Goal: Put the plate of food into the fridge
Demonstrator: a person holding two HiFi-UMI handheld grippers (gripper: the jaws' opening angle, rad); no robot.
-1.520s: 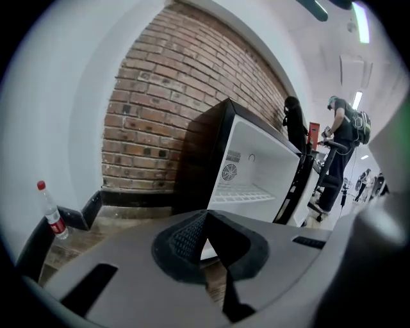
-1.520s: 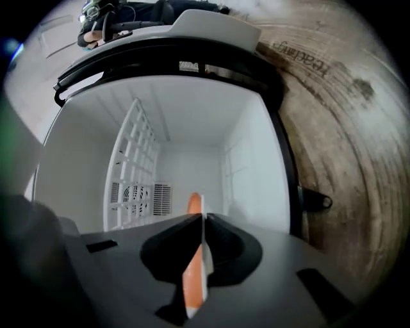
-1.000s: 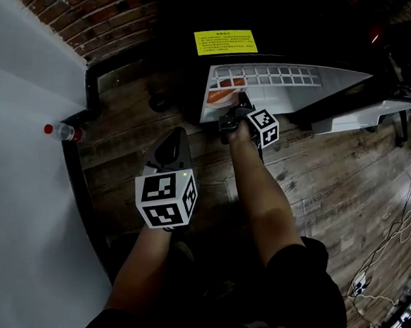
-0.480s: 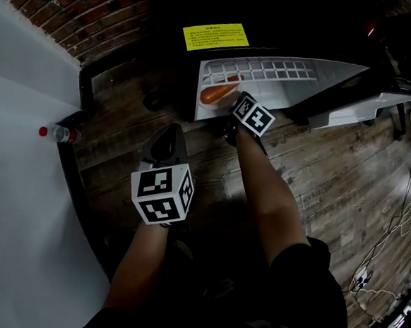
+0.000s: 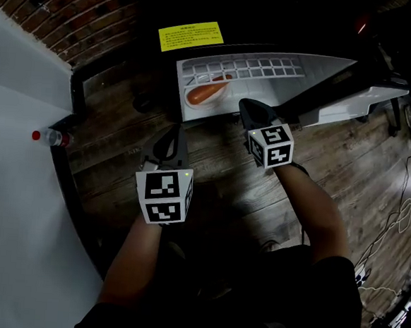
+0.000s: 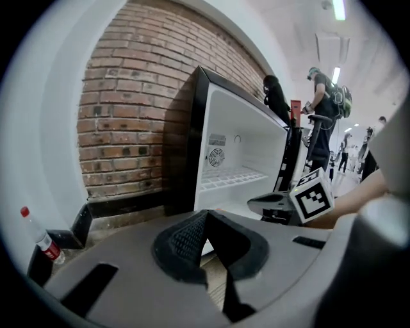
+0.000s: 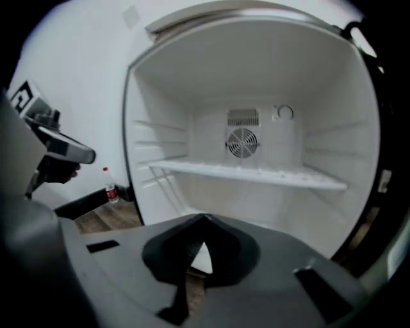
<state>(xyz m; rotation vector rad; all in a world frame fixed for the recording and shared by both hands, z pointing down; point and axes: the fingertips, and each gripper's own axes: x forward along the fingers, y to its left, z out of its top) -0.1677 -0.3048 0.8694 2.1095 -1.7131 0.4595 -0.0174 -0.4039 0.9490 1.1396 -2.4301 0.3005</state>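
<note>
The left forearm [image 5: 138,260] and right forearm [image 5: 316,212] are stretched forward from 6 o'clock. The left gripper [image 5: 171,137] is pointed toward 12 o'clock, jaws pressed together on nothing. The right gripper [image 5: 252,114], at its 2 o'clock, is aimed toward 11 o'clock, jaws likewise closed and empty.

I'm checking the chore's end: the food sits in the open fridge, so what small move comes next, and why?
Probably swing the right gripper toward the open door and start pushing it shut. The plate of food already lies inside the fridge below the shelf, and the right gripper's fingers are together, holding nothing, just outside the opening.
</note>
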